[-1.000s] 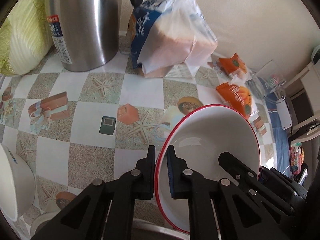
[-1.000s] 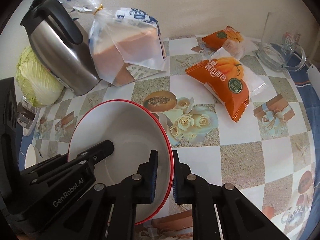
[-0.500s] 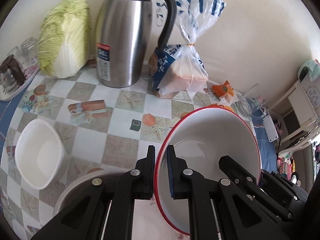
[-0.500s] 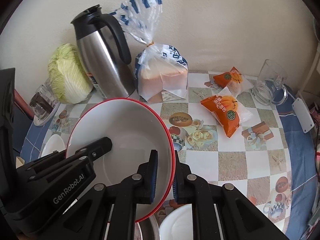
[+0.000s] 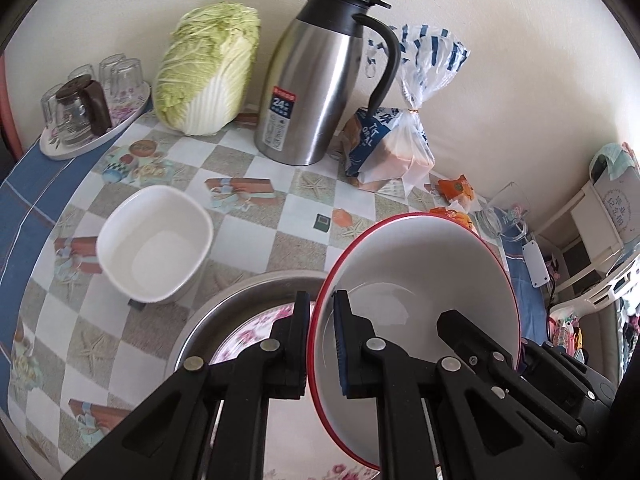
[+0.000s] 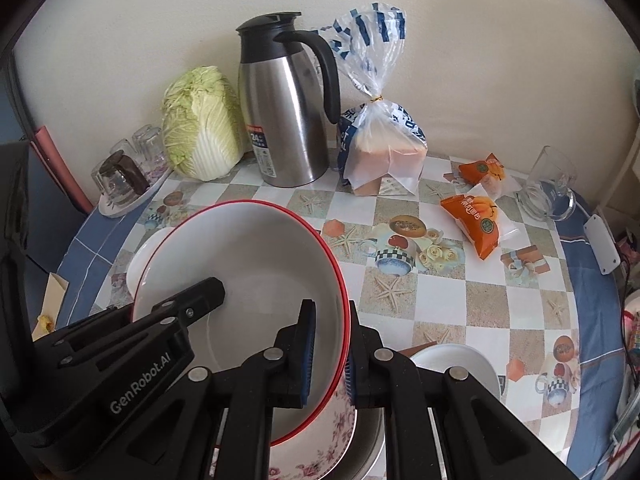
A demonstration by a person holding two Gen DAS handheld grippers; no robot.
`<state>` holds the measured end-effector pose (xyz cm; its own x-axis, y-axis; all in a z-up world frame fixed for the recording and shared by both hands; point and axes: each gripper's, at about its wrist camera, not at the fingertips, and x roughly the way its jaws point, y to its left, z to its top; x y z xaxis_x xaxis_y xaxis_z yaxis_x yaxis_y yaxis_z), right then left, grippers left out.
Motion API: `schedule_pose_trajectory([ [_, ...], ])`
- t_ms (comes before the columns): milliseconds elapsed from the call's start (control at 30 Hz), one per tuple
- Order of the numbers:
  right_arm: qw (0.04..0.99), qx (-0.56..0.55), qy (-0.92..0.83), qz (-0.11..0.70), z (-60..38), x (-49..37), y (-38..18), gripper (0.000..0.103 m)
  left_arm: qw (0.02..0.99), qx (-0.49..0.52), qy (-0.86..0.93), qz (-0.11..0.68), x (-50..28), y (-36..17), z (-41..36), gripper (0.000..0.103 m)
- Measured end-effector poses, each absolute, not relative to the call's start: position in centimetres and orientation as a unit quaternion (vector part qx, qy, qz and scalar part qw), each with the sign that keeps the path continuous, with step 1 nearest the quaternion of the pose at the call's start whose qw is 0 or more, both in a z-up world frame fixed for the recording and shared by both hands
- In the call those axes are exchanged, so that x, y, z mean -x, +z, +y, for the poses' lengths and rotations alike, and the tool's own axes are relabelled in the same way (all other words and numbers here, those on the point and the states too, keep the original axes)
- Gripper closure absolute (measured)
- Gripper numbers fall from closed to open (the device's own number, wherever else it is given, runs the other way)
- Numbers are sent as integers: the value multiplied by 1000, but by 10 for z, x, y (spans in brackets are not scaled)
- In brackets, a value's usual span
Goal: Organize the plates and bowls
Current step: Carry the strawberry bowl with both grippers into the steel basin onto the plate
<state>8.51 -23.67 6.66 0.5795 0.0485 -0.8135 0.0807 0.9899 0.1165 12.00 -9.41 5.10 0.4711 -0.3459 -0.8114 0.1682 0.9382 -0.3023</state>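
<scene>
Above the near edge of the desk [image 6: 440, 304], the red-rimmed white bowl [image 5: 424, 280] hung tilted between both tools, the left gripper [image 5: 322, 332] with its fingers clamped on the bowl's left rim and the right gripper [image 6: 330, 344] with its fingers clamped on the right rim. Directly below it sat a flower-patterned plate [image 6: 316, 452] inside a metal basin [image 5: 224, 304], with a square white bowl [image 5: 154, 244] just left of the basin and a steel thermos jug [image 6: 280, 112] far back by the wall.
</scene>
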Motion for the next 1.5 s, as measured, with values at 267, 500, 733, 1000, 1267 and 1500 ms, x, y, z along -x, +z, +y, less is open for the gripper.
schedule_pose_trajectory([
  [267,884,-71,1,462,-211,-64,61,88,846,109,-143,502,-101,38,-67,92],
  [500,878,-74,-2,472,-192,-54,47,88,838,122,-136,514,-91,23,-47,92],
  [733,875,-75,-5,478,-175,-50,32,86,831,136,-125,525,-89,6,-32,91],
  [1000,868,-86,2,489,-170,-54,15,86,829,131,-118,531,-94,-2,-29,91],
  [1267,863,-106,5,494,-180,-58,5,86,830,118,-122,532,-97,-2,-39,91],
  [1500,858,-129,-6,498,-199,-56,-1,86,823,108,-139,540,-97,-8,-58,91],
])
